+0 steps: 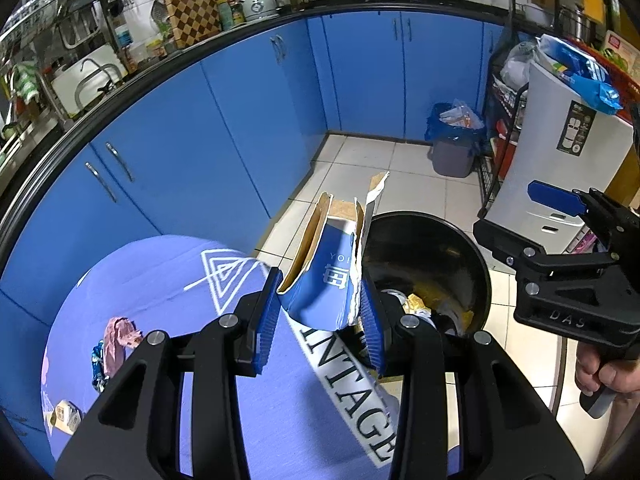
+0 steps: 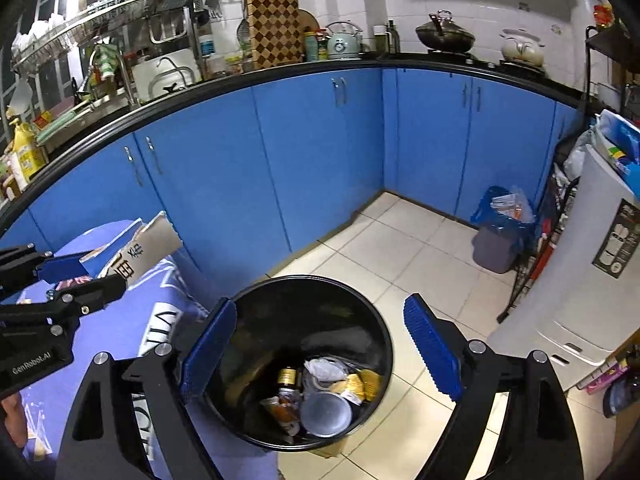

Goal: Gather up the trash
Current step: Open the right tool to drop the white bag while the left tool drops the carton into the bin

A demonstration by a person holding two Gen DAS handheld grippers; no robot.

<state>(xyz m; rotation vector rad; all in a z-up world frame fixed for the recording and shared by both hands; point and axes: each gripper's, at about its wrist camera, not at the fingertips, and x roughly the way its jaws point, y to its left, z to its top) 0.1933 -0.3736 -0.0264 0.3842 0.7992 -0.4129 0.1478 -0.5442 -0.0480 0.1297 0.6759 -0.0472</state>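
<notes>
My left gripper (image 1: pixel 320 300) is shut on a torn blue-and-white cardboard carton (image 1: pixel 332 248), held upright over the edge of the purple-clothed table (image 1: pixel 160 280). The right wrist view shows the same carton (image 2: pixel 148 248) at the far left. Beside the table stands a round black bin (image 2: pixel 280 320) holding a bottle, wrappers and a plastic lid. My right gripper (image 2: pixel 320 304) hangs open above the bin with nothing between its fingers. On the table's left lie a pink wrapper (image 1: pixel 118 334), a blue wrapper (image 1: pixel 97 360) and a small packet (image 1: pixel 64 416).
Blue cabinets (image 2: pixel 320 160) curve around the tiled floor. A grey bin with a blue liner (image 2: pixel 500 236) stands in the far corner. A white appliance (image 2: pixel 580 280) and a black wire rack (image 1: pixel 490 176) close off the right side.
</notes>
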